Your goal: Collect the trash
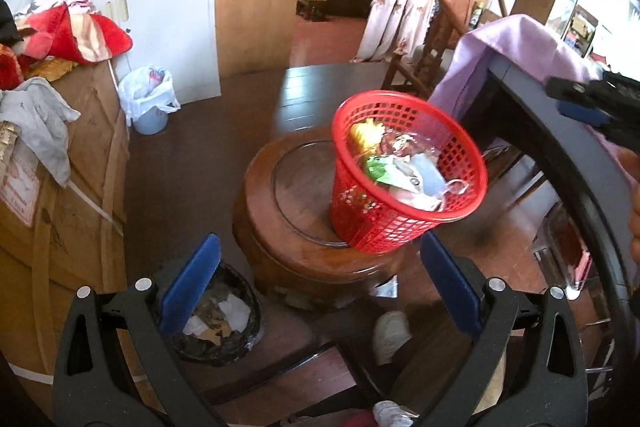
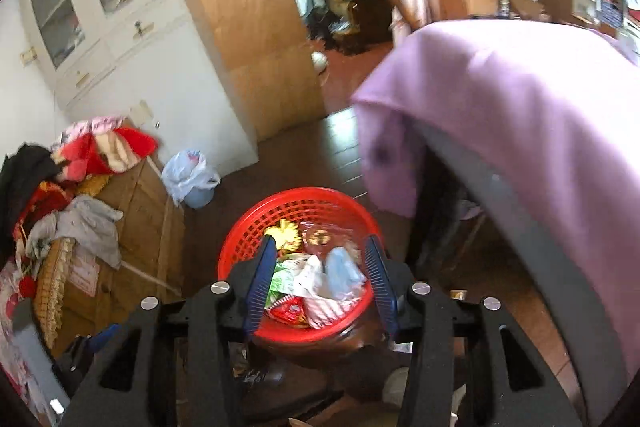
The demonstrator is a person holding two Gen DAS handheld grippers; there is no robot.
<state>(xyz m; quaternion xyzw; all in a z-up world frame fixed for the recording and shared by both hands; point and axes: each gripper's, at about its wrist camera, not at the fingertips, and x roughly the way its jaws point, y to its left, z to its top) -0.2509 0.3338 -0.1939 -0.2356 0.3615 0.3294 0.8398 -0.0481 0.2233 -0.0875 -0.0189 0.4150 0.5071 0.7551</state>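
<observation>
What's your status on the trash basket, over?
Left gripper open, empty. Right gripper open above the red basket, nothing held. Basket full of wrappers, standing on the round wooden stool. Nothing blocking.

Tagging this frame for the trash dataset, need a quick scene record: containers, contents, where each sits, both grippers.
main container: red mesh basket, upright on round wooden stool
contents: wrappers, yellow item, pale blue piece, clear plastic
second container: dark bin on floor beside stool, paper scraps inside
third container: blue bucket with white bag liner, by white cabinet
left gripper: open, nothing between fingers
right gripper: open above basket, nothing pinched
nearby: purple cloth draped over dark table
</observation>
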